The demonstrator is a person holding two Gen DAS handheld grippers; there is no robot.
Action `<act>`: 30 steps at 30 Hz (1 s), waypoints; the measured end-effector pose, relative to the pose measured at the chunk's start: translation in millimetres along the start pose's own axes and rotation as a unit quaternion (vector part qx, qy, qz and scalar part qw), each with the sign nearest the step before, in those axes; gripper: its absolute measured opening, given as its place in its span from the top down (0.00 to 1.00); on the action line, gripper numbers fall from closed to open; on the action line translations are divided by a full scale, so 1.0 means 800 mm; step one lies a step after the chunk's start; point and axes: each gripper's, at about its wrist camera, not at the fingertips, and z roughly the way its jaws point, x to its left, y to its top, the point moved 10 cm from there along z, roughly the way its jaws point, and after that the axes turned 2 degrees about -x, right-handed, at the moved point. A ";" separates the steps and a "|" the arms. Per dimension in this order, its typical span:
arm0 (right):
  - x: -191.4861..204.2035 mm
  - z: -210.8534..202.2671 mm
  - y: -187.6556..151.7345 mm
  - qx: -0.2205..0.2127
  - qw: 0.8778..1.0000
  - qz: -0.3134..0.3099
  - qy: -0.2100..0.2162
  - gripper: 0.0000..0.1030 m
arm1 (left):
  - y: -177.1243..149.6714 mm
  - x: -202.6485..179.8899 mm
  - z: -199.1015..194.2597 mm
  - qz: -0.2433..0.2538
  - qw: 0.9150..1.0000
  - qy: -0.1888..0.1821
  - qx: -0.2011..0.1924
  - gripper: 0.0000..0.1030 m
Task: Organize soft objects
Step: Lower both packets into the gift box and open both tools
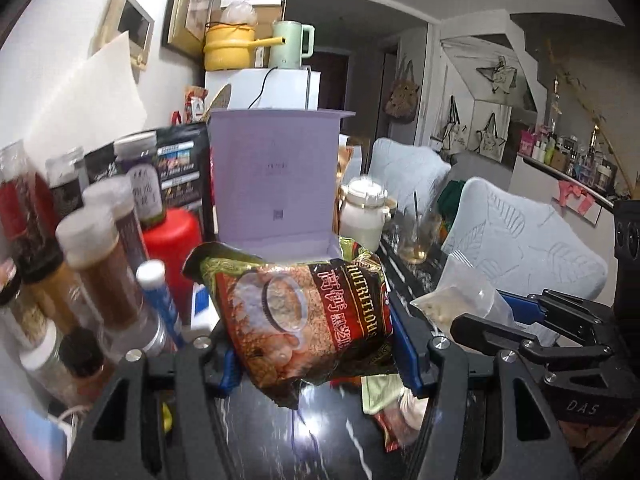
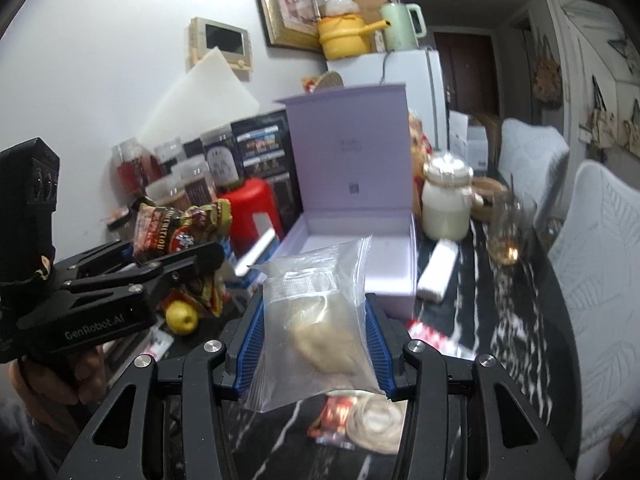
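My left gripper (image 1: 316, 344) clamps the crinkly red-green cereal bag (image 1: 304, 312); my right gripper (image 2: 316, 344) pinches the clear zip pouch (image 2: 320, 320), both lifted clear for the open lilac box (image 2: 360, 240) mid-bench.

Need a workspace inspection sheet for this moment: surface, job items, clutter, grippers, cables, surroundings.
Surface: dark marble-patterned tabletop, crowded.
Job's things: red-brown printed cereal pouch and clear zip bag of pale powder, both off the table; open lilac cardboard box behind them, its visible inside bare.
Clutter: capped spice jars, red canister, white lidded ceramic jar, yellow fruit, loose sachets.
Grippers: left gripper shut on the pouch; right gripper shut on the zip bag.
Cables: black cord hanging down the white fridge.
Surroundings: pale cushioned chairs, framed picture.
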 end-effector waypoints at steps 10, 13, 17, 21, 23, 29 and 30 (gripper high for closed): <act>-0.016 0.038 0.071 -0.027 0.999 -0.025 -0.005 0.54 | 0.057 0.025 0.058 -0.019 0.999 0.007 -0.030 0.42; -0.026 0.055 0.086 -0.031 0.999 -0.026 -0.007 0.54 | 0.073 0.035 0.080 -0.027 0.999 0.013 -0.035 0.42; -0.043 0.083 0.110 -0.042 0.999 -0.024 -0.014 0.54 | 0.092 0.048 0.112 -0.030 0.998 0.026 -0.038 0.42; -0.061 0.113 0.135 -0.048 0.999 -0.014 -0.010 0.54 | 0.109 0.063 0.137 -0.035 0.998 0.039 -0.041 0.42; -0.068 0.124 0.144 -0.049 0.999 -0.012 -0.013 0.54 | 0.116 0.069 0.151 -0.040 0.997 0.043 -0.041 0.42; -0.085 0.167 0.167 -0.043 0.999 -0.008 -0.005 0.54 | 0.126 0.079 0.191 -0.039 0.997 0.056 -0.033 0.42; -0.089 0.176 0.170 -0.040 0.999 -0.007 -0.005 0.54 | 0.123 0.081 0.198 -0.044 0.997 0.055 -0.027 0.42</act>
